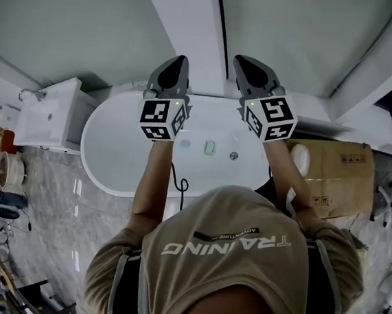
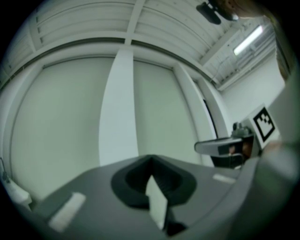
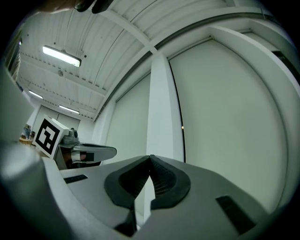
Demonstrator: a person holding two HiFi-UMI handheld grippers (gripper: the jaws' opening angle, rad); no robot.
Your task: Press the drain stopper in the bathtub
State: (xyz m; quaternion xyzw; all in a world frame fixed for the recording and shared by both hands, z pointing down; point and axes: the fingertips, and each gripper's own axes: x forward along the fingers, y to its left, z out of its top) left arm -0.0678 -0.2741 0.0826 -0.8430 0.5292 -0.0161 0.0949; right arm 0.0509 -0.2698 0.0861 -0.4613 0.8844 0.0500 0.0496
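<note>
In the head view, the white bathtub [image 1: 113, 153] lies across the middle of the floor, and the drain stopper [image 1: 234, 155] sits on its bottom just right of centre, a small green item [image 1: 210, 147] beside it toward 9 o'clock. The left gripper [image 1: 178, 64] and right gripper [image 1: 242, 61] are held up side by side at about 12 o'clock, well above the tub and apart from the stopper, pointing at the pale wall. A sink unit [image 1: 48, 114] stands at 9 o'clock and a cardboard box [image 1: 336, 174] at 3 o'clock. In the left gripper view, the two dark jaws meet at their tips with nothing between them and only wall panels beyond. The other gripper, with its marker cube [image 2: 264, 123], shows at 3 o'clock. In the right gripper view, the jaws are likewise closed tip to tip and empty, facing a white upright strip [image 3: 159, 108] on the wall. The left one shows at 9 o'clock.
</note>
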